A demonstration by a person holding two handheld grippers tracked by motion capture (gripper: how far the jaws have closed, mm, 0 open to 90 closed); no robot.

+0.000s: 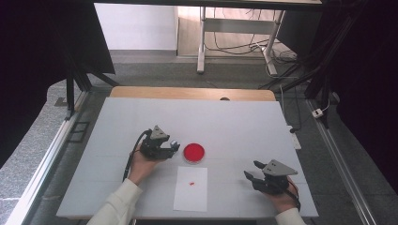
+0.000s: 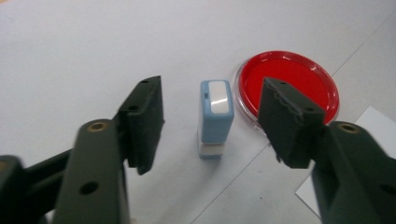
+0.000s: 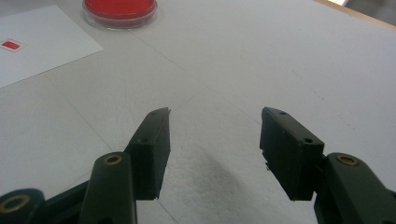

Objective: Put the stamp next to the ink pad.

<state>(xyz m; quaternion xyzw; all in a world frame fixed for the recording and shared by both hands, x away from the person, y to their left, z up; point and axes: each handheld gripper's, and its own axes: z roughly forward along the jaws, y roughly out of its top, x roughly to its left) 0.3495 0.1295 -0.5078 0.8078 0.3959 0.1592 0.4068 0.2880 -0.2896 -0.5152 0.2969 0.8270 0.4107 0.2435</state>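
Note:
A small light-blue stamp (image 2: 215, 116) with a white label on top stands on the white table, just left of a round red ink pad (image 2: 289, 81). My left gripper (image 2: 212, 93) is open, with the stamp between its jaws and a gap on both sides. In the high view the left gripper (image 1: 172, 146) sits beside the ink pad (image 1: 194, 152). A white sheet of paper (image 1: 191, 188) bearing a small red stamp mark (image 1: 192, 183) lies near the front edge. My right gripper (image 1: 251, 169) rests at the right, open (image 3: 215, 112) over bare table with nothing between its fingers.
The white table top (image 1: 234, 122) has a wooden strip (image 1: 192, 93) along its far edge. In the right gripper view the ink pad (image 3: 119, 9) and the paper (image 3: 42, 42) lie far off at upper left. Metal frame rails run along both sides of the table.

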